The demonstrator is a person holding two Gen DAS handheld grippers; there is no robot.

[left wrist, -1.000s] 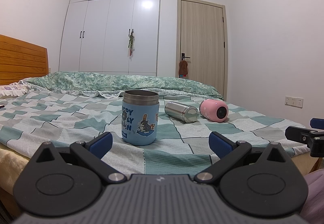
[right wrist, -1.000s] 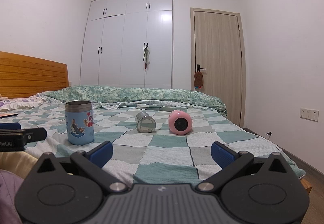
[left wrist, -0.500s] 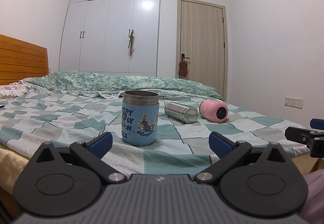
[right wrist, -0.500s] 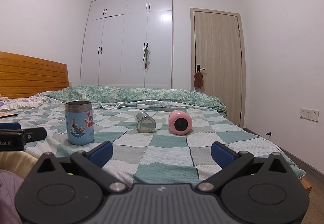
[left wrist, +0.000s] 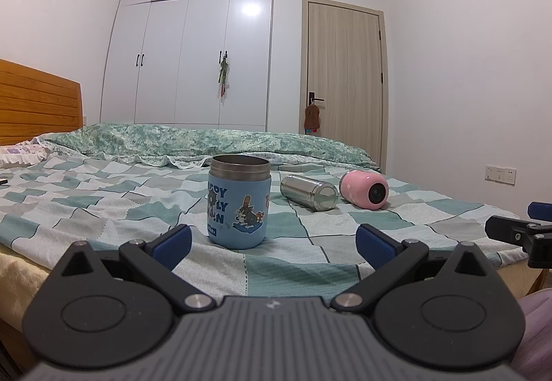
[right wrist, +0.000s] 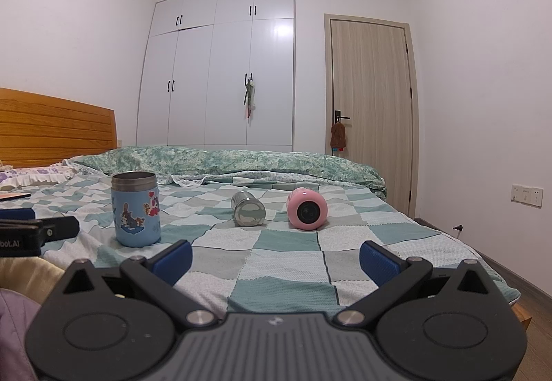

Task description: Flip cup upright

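The left gripper (left wrist: 272, 239) is released, its blue-padded fingers (left wrist: 171, 240) spread wide with nothing between them, held low over the near edge of the bed (left wrist: 103, 208). Just ahead of it, slightly toward its left finger, the blue cartoon cup (left wrist: 239, 201) stands upright on the checked bedspread, steel rim up and open mouth facing the ceiling. Farther ahead and to the right of that gripper lies the steel cup (left wrist: 308, 192) on its side, its flat end turned toward the camera. Just beyond and right of it the pink cup (left wrist: 364, 189) also lies on its side, its dark round end facing the gripper.

The right gripper (right wrist: 276, 258) is likewise released, fingers (right wrist: 379, 262) wide apart and holding nothing, hovering at the bed's near edge. Straight ahead of it, well apart, the steel cup (right wrist: 247, 209) and pink cup (right wrist: 307, 209) lie side by side, near each other but not touching. The blue cartoon cup (right wrist: 136, 208) stands ahead to its left.

Behind the bed are a rumpled green quilt (right wrist: 224, 160), a wooden headboard (right wrist: 51, 129) at far left, a white wardrobe (right wrist: 220, 70) and a closed wooden door (right wrist: 369, 105).
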